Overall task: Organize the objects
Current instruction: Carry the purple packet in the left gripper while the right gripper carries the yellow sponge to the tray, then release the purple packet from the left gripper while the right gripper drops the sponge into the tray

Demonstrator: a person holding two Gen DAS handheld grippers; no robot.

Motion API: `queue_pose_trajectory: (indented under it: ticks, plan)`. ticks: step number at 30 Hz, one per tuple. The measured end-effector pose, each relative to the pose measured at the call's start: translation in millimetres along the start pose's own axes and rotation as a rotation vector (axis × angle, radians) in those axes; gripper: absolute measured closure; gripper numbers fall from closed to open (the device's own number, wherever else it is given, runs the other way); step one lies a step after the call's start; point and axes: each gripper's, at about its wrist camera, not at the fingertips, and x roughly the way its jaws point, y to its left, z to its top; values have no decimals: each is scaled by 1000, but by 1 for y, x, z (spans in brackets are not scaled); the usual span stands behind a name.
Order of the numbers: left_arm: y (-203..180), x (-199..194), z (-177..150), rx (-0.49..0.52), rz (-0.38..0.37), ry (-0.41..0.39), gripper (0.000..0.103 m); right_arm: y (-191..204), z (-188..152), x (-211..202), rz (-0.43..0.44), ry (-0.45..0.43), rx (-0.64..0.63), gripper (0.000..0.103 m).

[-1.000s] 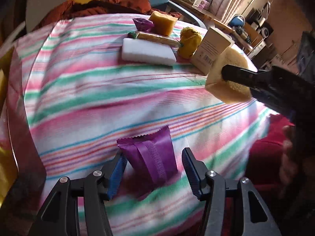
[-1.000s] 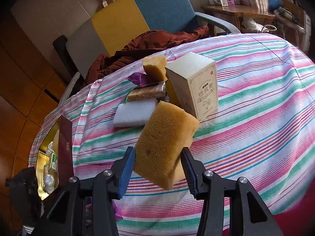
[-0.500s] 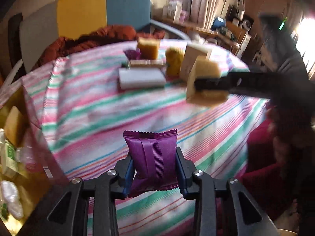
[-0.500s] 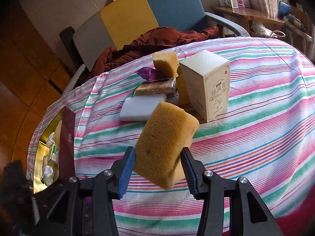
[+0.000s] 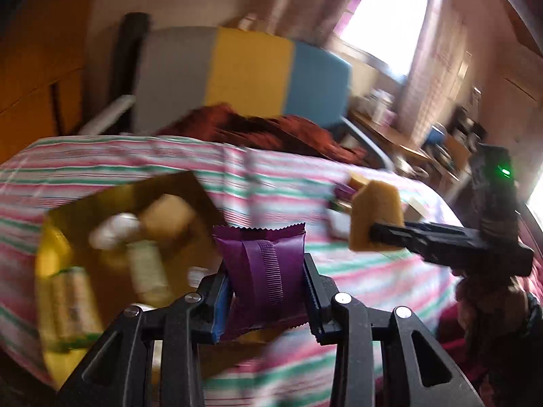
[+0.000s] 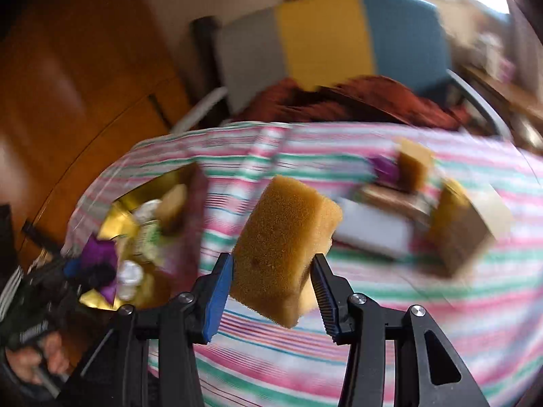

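**Both grippers loaded, heading for the gold box**

We have the left gripper (image 5: 268, 291) clenched on the purple packet (image 5: 264, 271), held upright, pinched at its lower half and lifted off the striped tabletop (image 5: 356, 271). The right gripper (image 6: 273, 291) is clamped on the yellow sponge (image 6: 285, 251), tilted, also in the air. Both views are motion-blurred, so fine detail is soft.

The gold box (image 5: 57, 305) sits at 9 o'clock from the packet in the left wrist view, open, already holding a few items: small bottles and a sponge-like block, hard to tell more. In the right wrist view the same box (image 6: 118, 213) lies at 9 to 10 o'clock of the sponge.

Our judgement of the step in hand: carry both things to the box and drop them in. To do it well:
- go one gripper at a time, left one looks nearer, so the two do not collide over the opening
- get the packet fully past the box wall before releasing
- aim for a free patch, not on top of the bottles
- sponge is soft and squeezed, expect it to spring on release, so release low

Remaining clutter (white block (image 6: 370, 230), carton (image 6: 475, 217), second sponge (image 6: 414, 166)) waits at 2 o'clock.
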Motion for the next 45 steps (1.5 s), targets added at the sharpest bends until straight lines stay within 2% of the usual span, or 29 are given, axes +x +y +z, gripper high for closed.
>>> queue_pose_trajectory:
  ticks: [2, 6, 10, 12, 13, 14, 16, 17, 19, 23, 27, 35, 39, 45]
  plan:
    - [28, -5, 6, -35, 66, -20, 66, 33, 12, 13, 51, 17, -71, 55]
    - [85, 2, 15, -108, 171, -13, 66, 94, 26, 41, 153, 70, -179, 54]
    - [130, 18, 28, -142, 233, 7, 65, 146, 27, 67, 256, 133, -250, 53]
    - [147, 25, 32, -161, 238, 30, 58, 169, 24, 81, 271, 156, -276, 53]
    - [155, 26, 33, -175, 237, 27, 54, 179, 23, 90, 279, 166, -278, 42]
    - [162, 29, 34, -174, 232, 36, 51, 187, 20, 96, 292, 178, -285, 26]
    - [169, 28, 33, -190, 249, 32, 48, 199, 16, 104, 296, 178, -289, 9]
    - [174, 27, 32, -209, 247, 27, 44, 205, 13, 107, 302, 181, -288, 8]
    - [181, 20, 26, -266, 262, 15, 44, 210, 8, 110, 298, 190, -290, 8]
    - [184, 3, 15, -300, 303, -10, 44, 211, -6, 108, 268, 206, -308, 7]
    - [177, -14, -1, -292, 356, -27, 44, 206, -14, 96, 218, 171, -297, 5]
    - [145, -34, -29, -268, 419, -38, 44, 198, -25, 71, 13, 40, -291, 0]
    - [125, -39, -39, -220, 449, -45, 44, 193, -26, 61, -79, -21, -290, 0]
    - [104, -43, -46, -198, 440, -56, 44, 177, -28, 50, -188, -80, -246, 0]
